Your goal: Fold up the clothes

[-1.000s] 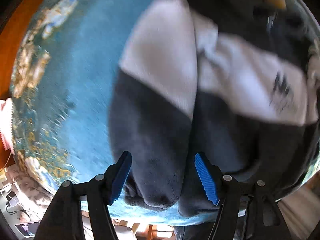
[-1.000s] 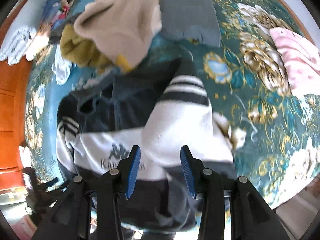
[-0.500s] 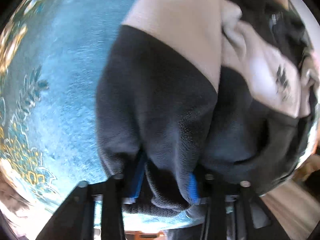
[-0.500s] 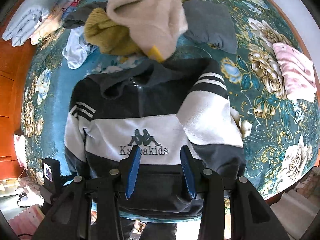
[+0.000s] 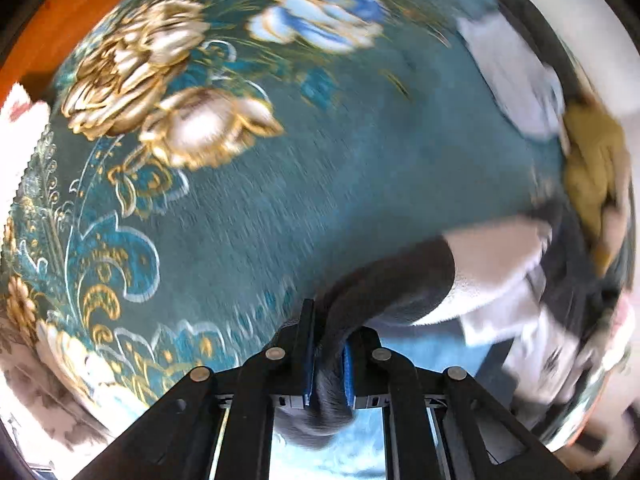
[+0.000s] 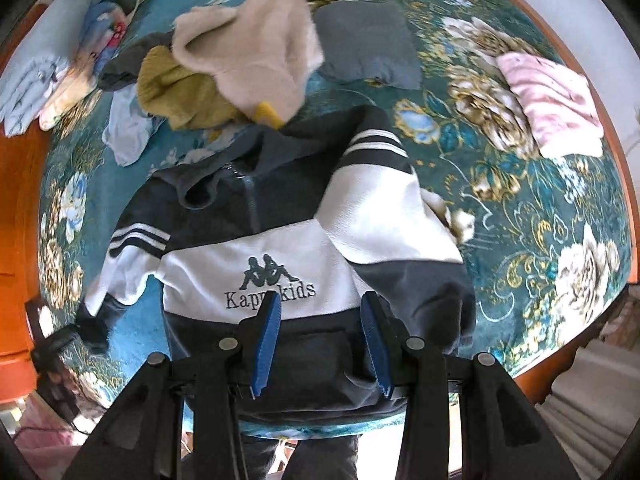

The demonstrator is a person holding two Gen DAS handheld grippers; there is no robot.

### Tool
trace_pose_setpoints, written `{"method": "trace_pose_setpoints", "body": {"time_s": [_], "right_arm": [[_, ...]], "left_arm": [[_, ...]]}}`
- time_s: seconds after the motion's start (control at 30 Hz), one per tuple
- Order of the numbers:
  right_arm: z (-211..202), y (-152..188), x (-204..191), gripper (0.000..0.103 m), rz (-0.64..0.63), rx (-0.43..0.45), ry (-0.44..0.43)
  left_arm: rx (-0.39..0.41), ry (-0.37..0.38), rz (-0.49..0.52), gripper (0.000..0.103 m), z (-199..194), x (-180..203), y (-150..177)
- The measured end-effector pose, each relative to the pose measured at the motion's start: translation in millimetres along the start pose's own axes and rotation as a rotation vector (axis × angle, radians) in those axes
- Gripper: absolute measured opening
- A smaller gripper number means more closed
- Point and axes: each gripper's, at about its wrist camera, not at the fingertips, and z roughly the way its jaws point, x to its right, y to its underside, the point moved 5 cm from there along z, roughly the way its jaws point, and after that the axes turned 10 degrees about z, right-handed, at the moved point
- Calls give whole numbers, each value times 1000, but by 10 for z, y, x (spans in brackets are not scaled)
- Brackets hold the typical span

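A navy and white Kappa Kids hoodie (image 6: 280, 256) lies face up on the teal floral cloth (image 6: 540, 208), hood toward the far side. My left gripper (image 5: 327, 354) is shut on the dark cuff of its sleeve (image 5: 400, 284) and holds it out to the side; in the right wrist view that gripper (image 6: 60, 344) sits at the sleeve end (image 6: 96, 320) on the left. My right gripper (image 6: 320, 340) is open and empty, hovering above the hoodie's lower front near the pocket.
A pile of loose clothes sits beyond the hood: a beige fleece (image 6: 256, 40), a mustard knit (image 6: 180, 92), a light blue piece (image 6: 128, 128). A folded grey item (image 6: 368, 44) and a folded pink item (image 6: 552, 104) lie at the back right. Folded linens (image 6: 44, 76) lie far left.
My left gripper closed on the sleeve cuff and pulled it out to the left, away from the body. My right gripper rose and backed off, staying open.
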Motion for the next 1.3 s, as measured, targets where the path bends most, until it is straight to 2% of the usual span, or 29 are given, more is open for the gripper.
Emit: {"method": "trace_pose_setpoints", "body": {"time_s": [0.1, 0.2, 0.23, 0.27, 0.3, 0.37, 0.5, 0.57, 0.7, 0.87, 1.03, 1.17, 1.3], "right_arm": [[-48, 3, 99, 42, 15, 11, 6], [-113, -9, 245, 42, 46, 30, 11], [-137, -14, 305, 42, 59, 37, 14], [-162, -20, 383, 42, 77, 46, 17], [-180, -25, 482, 42, 102, 56, 20], [-206, -29, 693, 42, 155, 75, 27], [-117, 0, 1019, 44, 213, 85, 28], [66, 42, 1100, 54, 204, 65, 22], [541, 130, 1317, 54, 231, 0, 28], [1174, 139, 1949, 54, 486, -68, -62], [1642, 164, 2364, 54, 640, -108, -39], [1749, 311, 2435, 54, 746, -150, -67], [1746, 397, 2489, 54, 790, -187, -107]], "left_arm": [[-10, 6, -78, 16, 20, -179, -266], [1, 23, -155, 28, -63, -236, -452], [28, 25, -179, 40, -147, -248, -505], [63, 30, -204, 56, -249, -256, -556], [101, 37, -229, 62, -362, -267, -584], [168, 60, -263, 63, -587, -339, -545], [244, 119, -258, 63, -923, -101, -528], [239, 144, -227, 64, -998, 133, -381], [198, 176, -179, 65, -1112, 639, -10], [177, 88, -101, 65, -1149, 1128, 259], [148, 34, -35, 65, -1085, 1534, 331], [136, 35, -4, 65, -1028, 1881, 365], [115, 49, 38, 65, -936, 2199, 385]]}}
